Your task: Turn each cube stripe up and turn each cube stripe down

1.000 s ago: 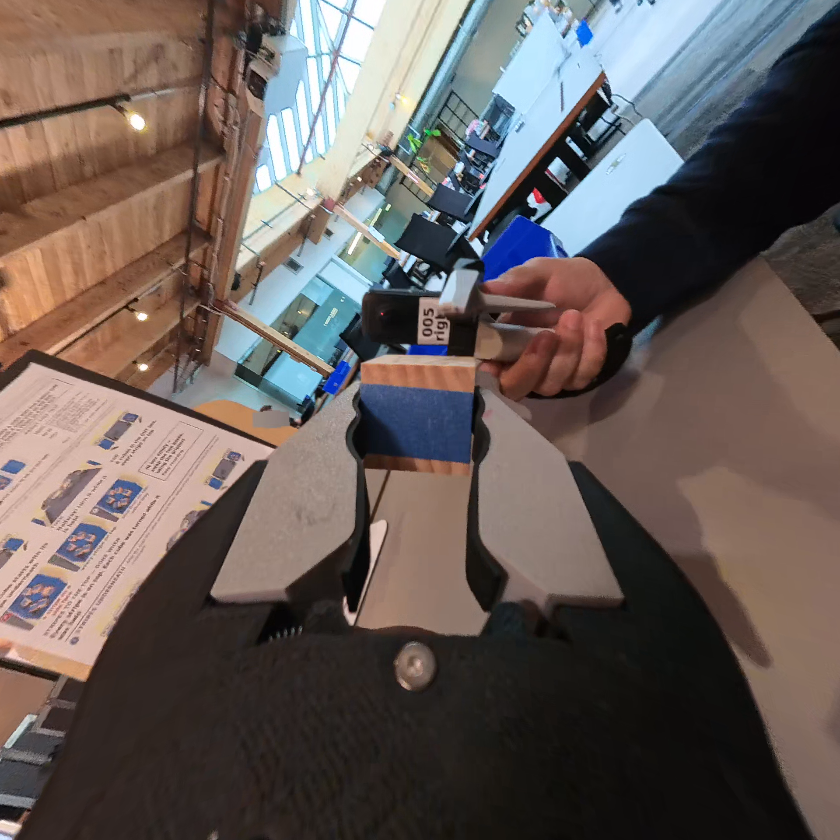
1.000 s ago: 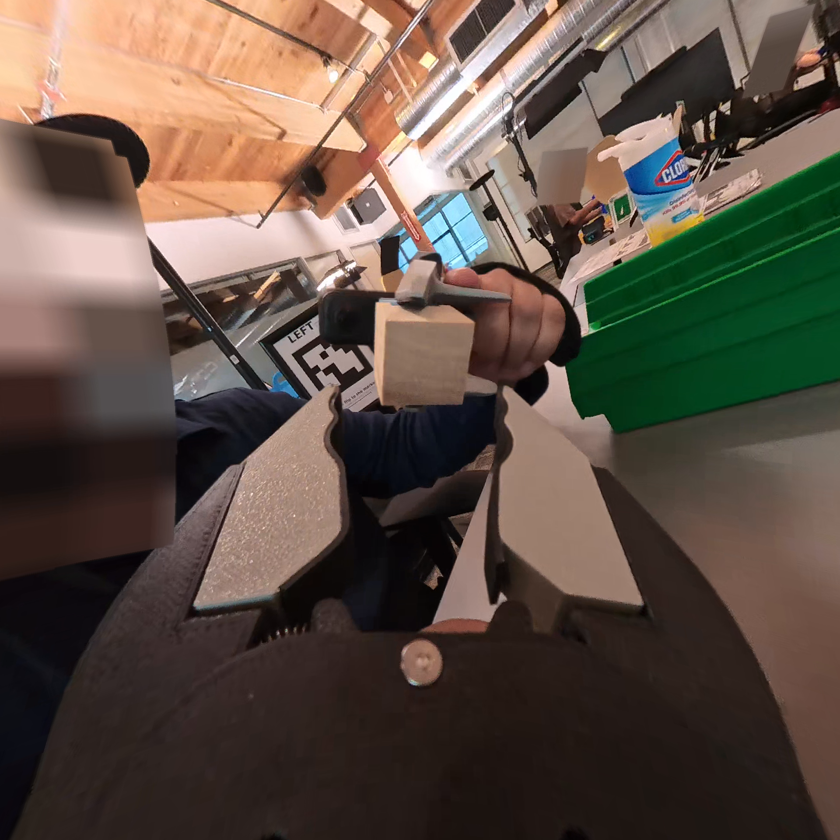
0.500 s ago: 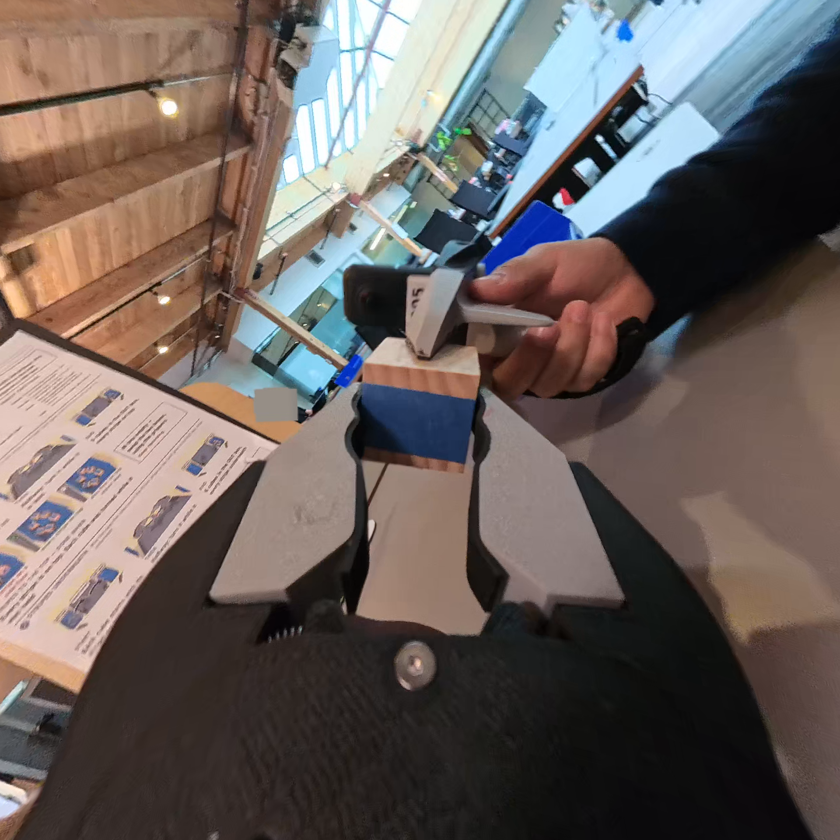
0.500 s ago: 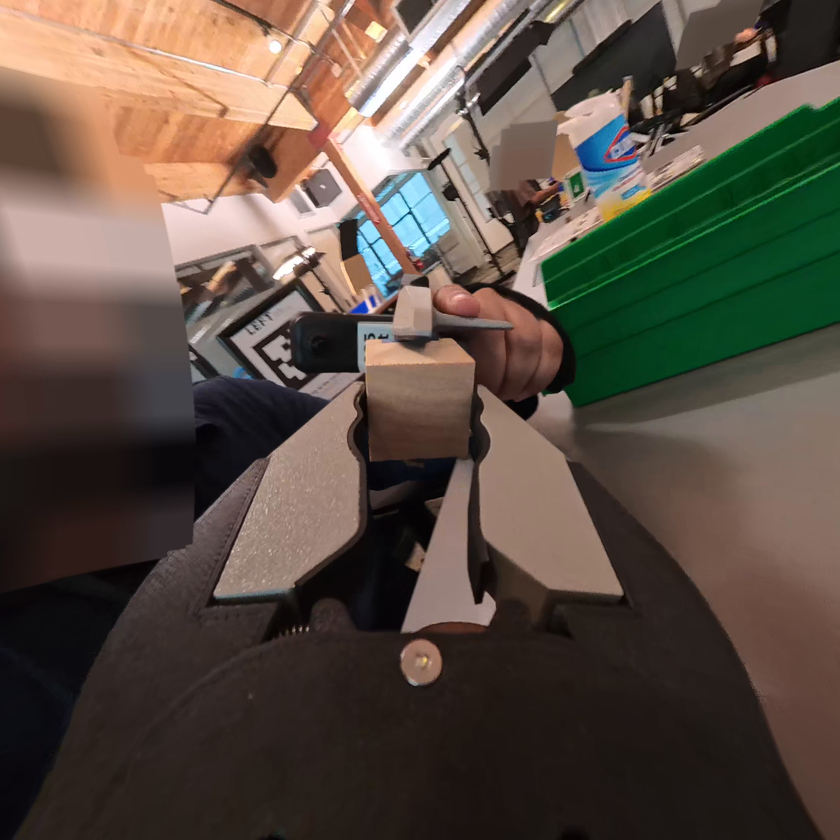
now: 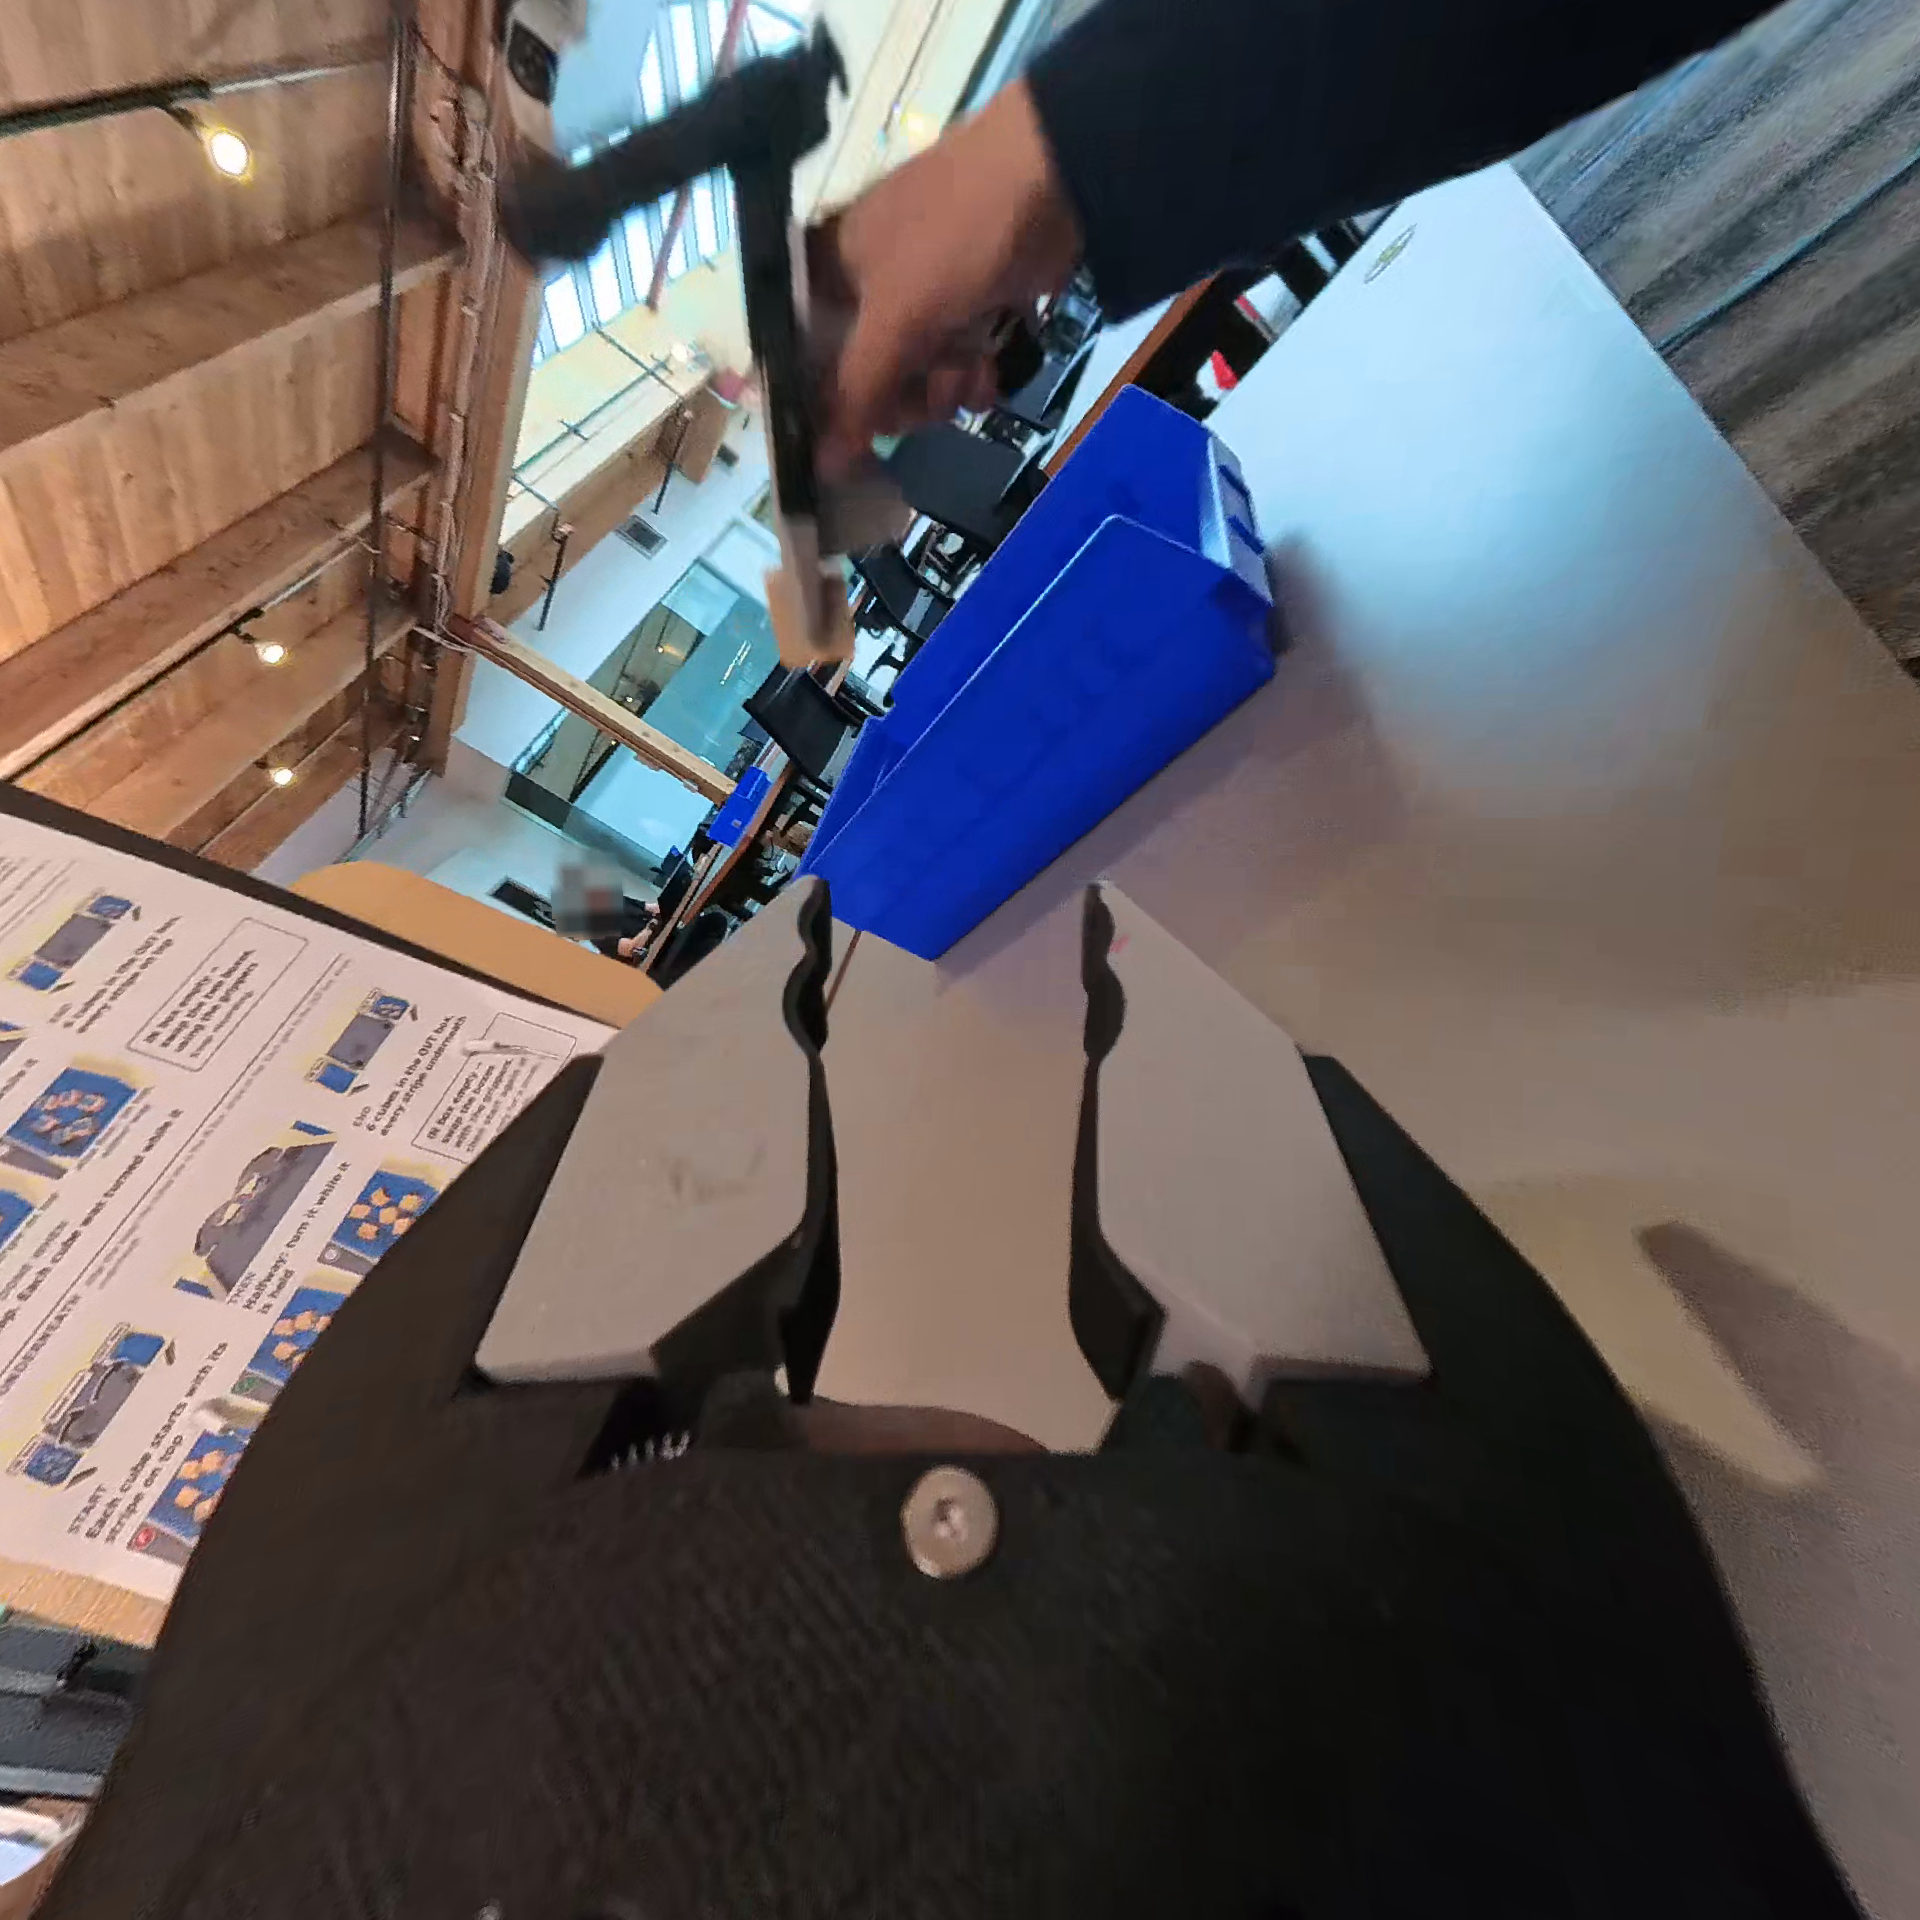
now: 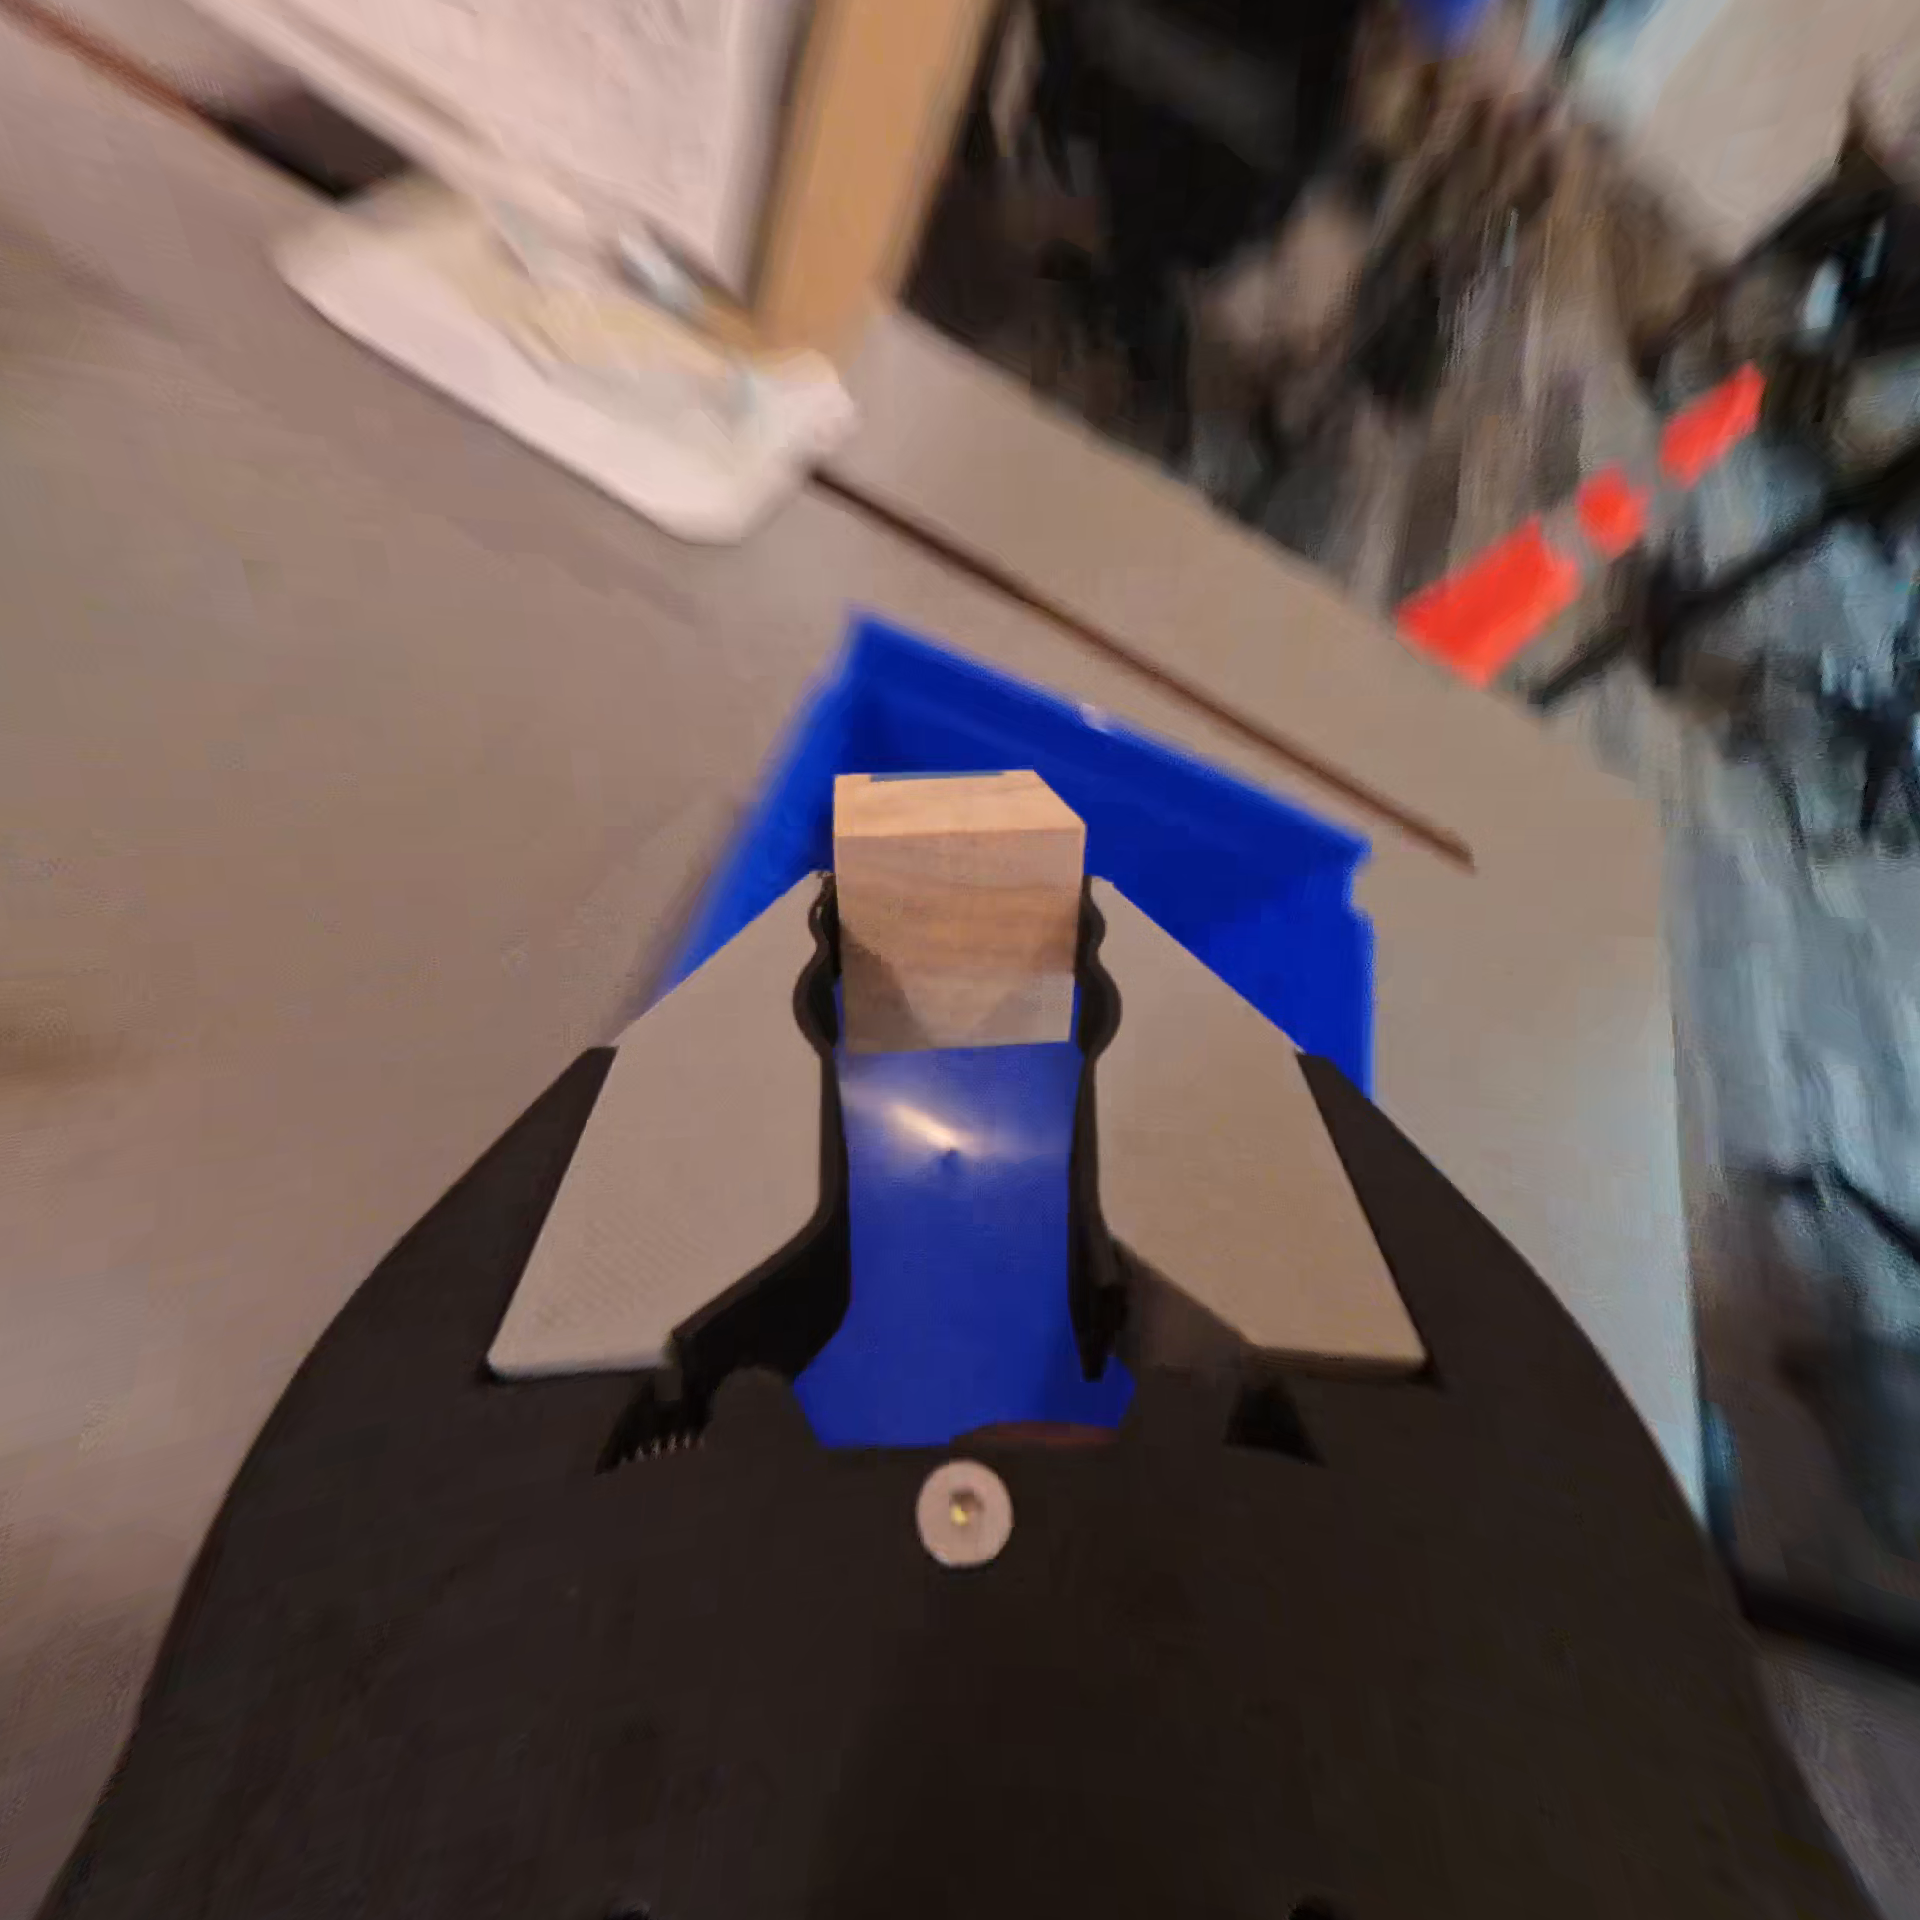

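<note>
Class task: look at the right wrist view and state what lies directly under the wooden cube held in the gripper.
Under the wooden cube, clamped in the right gripper, lies the blue bin, its shiny floor showing between the fingers. The gripper covers the rest of that floor.

One wooden cube (image 6: 954,906), two blue bins (image 5: 1049,717) — one instruction sheet (image 5: 208,1164)

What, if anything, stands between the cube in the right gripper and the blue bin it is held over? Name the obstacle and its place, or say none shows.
Nothing visible does. The right gripper is shut on the wooden cube, and directly beyond it lies the open blue bin, whose floor shows bare between the fingers. The picture is motion-blurred, so small items could go unseen.
</note>
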